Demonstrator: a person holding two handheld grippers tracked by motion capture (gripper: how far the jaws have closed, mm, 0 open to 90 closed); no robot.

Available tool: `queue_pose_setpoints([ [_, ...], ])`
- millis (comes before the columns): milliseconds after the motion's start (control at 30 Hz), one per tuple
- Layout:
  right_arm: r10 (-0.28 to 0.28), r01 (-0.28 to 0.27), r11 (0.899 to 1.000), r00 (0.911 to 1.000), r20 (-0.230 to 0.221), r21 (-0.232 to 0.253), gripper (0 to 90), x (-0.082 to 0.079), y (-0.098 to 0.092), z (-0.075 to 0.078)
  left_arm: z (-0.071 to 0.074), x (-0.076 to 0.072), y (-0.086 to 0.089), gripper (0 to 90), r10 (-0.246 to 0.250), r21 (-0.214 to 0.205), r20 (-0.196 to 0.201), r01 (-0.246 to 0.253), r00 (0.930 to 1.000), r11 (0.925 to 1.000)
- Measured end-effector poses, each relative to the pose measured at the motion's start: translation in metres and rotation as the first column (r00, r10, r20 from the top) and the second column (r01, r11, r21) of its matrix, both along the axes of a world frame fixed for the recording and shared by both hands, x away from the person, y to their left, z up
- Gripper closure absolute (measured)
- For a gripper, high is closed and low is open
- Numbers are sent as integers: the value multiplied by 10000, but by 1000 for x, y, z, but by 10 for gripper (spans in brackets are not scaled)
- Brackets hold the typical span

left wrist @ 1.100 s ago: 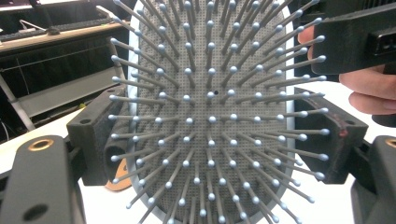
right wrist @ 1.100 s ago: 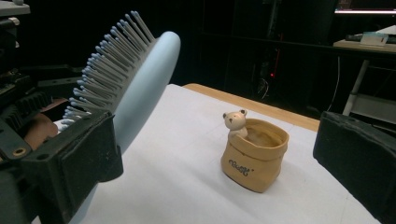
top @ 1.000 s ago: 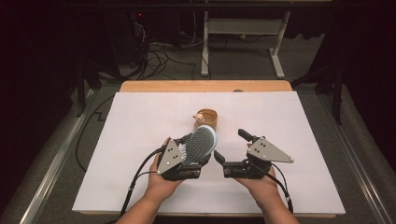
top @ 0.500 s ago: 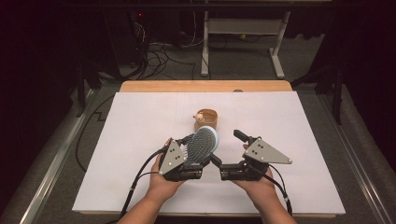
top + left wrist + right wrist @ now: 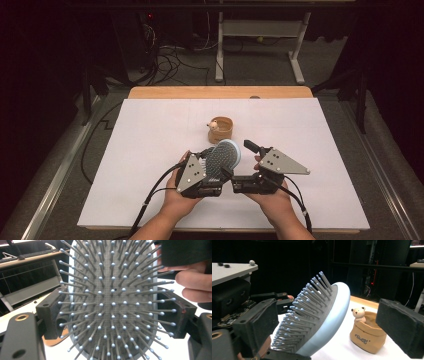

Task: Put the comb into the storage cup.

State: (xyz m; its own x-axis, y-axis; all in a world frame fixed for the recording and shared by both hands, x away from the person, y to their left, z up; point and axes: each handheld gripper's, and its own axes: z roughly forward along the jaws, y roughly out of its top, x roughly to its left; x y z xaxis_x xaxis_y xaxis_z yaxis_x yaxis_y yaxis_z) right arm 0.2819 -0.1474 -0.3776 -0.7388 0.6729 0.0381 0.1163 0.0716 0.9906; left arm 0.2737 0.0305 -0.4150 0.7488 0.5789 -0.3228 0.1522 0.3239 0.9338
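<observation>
Left hand-held gripper (image 5: 212,167) clamped on hairbrush (image 5: 223,156), right hand-held gripper (image 5: 250,160) open – white table (image 5: 150,150), dark room.

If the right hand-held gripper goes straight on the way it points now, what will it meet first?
Most likely the hairbrush: its blue head stands between the open jaws of the right hand-held gripper, in the left gripper's grip. The bear pouch sits farther back.

The pale blue oval paddle hairbrush with grey bristles (image 5: 112,302) runs past the left gripper view's top and bottom edges; its handle is hidden; the lettering on the small tan bear-topped pouch (image 5: 367,333) is too blurred to read.
</observation>
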Motion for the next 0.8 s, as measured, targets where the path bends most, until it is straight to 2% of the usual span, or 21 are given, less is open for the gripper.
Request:
queue_pose_setpoints([
  [300, 164, -158, 9996, 9995, -263, 250, 192, 4, 2, -4, -2, 0, -2, 205, 8, 102, 3, -8, 10000, 9999],
  [600, 749, -690, 9945, 9943, -753, 789, 371, 7, 3, -5, -2, 0, -2, 205, 116, 134, 32, -117, 9999, 9998],
  [800, 879, -742, 9904, 9892, -1169, 1168, 406, 9, 3, -6, -1, 1, -2, 205, 196, 161, 48, -196, 9998, 9997],
])
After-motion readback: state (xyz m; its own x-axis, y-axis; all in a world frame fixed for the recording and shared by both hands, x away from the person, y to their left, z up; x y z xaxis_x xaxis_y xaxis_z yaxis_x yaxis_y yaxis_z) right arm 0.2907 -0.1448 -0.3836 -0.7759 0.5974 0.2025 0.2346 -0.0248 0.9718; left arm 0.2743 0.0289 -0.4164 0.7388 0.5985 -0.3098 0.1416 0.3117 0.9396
